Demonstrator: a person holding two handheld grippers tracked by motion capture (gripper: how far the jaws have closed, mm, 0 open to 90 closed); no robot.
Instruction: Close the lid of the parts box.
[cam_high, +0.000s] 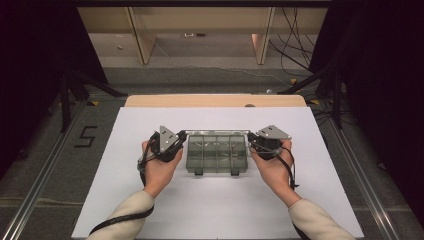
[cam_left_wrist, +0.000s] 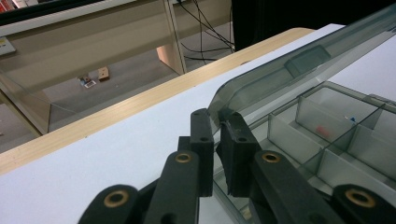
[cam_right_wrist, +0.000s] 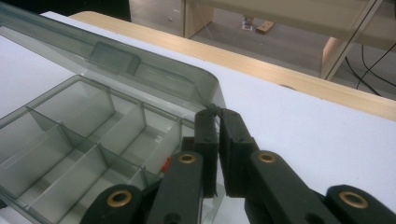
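A smoky clear compartment box (cam_high: 217, 155) lies in the middle of the white sheet, its hinged lid (cam_high: 216, 132) lifted at the far side. My left gripper (cam_high: 183, 136) is shut on the lid's left corner; in the left gripper view the pads (cam_left_wrist: 201, 135) pinch the lid's rim (cam_left_wrist: 299, 65). At the lid's right corner my right gripper (cam_high: 251, 137) is shut on the rim (cam_right_wrist: 116, 60), its jaws (cam_right_wrist: 217, 116) nipping the edge. The open compartments (cam_left_wrist: 327, 130) (cam_right_wrist: 84, 135) hold a small red piece (cam_left_wrist: 322, 129) and a tiny blue one (cam_left_wrist: 352, 119).
The white sheet (cam_high: 215, 210) covers a wooden table whose far edge (cam_high: 215, 100) shows beyond it. Past the table are floor, furniture legs (cam_high: 142, 45) and cables (cam_high: 295, 50). Two latches (cam_high: 198, 172) stick out at the box's near side.
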